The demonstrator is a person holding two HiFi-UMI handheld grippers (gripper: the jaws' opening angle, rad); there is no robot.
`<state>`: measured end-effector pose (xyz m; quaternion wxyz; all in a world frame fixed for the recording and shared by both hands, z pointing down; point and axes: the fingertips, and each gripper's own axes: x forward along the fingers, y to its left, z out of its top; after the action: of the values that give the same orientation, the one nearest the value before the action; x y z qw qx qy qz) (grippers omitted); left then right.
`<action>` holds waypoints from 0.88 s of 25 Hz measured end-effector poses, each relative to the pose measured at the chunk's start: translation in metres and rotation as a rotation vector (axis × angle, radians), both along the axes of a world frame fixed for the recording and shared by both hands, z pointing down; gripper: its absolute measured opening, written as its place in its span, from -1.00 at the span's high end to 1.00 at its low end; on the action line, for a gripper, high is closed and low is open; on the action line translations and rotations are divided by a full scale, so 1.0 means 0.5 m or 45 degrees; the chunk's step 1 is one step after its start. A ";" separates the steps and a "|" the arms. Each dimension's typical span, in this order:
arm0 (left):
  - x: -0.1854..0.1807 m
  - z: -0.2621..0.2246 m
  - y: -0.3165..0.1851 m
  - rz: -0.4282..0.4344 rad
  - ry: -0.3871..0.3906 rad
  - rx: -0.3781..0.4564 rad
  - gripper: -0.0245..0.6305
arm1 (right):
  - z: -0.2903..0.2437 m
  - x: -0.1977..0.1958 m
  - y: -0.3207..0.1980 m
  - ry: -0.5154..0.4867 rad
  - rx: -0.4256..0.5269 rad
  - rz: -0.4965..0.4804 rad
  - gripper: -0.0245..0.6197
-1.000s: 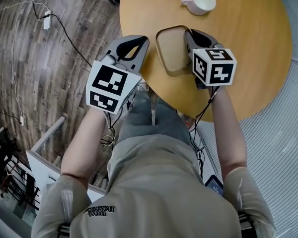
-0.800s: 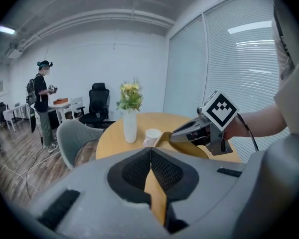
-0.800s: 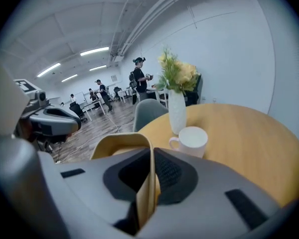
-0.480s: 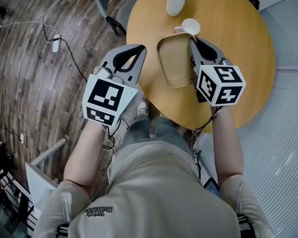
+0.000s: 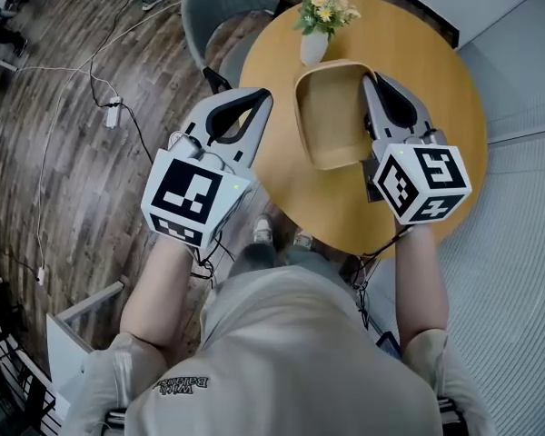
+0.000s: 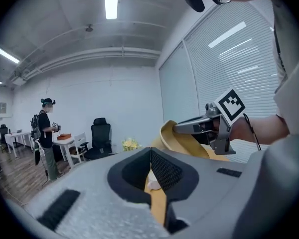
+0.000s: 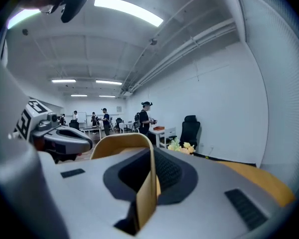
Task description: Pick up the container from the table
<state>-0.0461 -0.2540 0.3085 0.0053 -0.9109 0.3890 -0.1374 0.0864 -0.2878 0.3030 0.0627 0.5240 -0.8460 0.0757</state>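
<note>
The container (image 5: 331,121) is a tan, shallow rectangular dish. It hangs above the round wooden table (image 5: 418,53), tilted, with my right gripper (image 5: 371,80) shut on its right rim. In the right gripper view that rim (image 7: 145,193) runs between the jaws of the right gripper (image 7: 150,156). My left gripper (image 5: 263,95) is left of the container and apart from it, over the table's left edge. Its jaws are shut with nothing between them. The left gripper view shows the left gripper (image 6: 150,152) with the container (image 6: 182,141) beyond it.
A white vase of flowers (image 5: 320,12) stands at the table's far side, just beyond the container. A grey chair (image 5: 218,12) is behind the table. Cables and a power strip (image 5: 113,112) lie on the wood floor. A person (image 7: 145,116) stands far off in the room.
The container has come up off the table in my right gripper. Both grippers have risen, and the white cup is now hidden in the head view.
</note>
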 end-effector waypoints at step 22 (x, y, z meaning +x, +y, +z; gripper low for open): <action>0.006 -0.178 0.077 0.011 0.068 0.247 0.86 | -0.247 0.032 0.124 -0.046 0.345 -0.021 0.80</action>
<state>-0.0433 -0.2154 0.2193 0.0837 -0.9111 0.3966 -0.0749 0.1024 -0.2256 0.1796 -0.0233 0.5194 -0.8537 -0.0303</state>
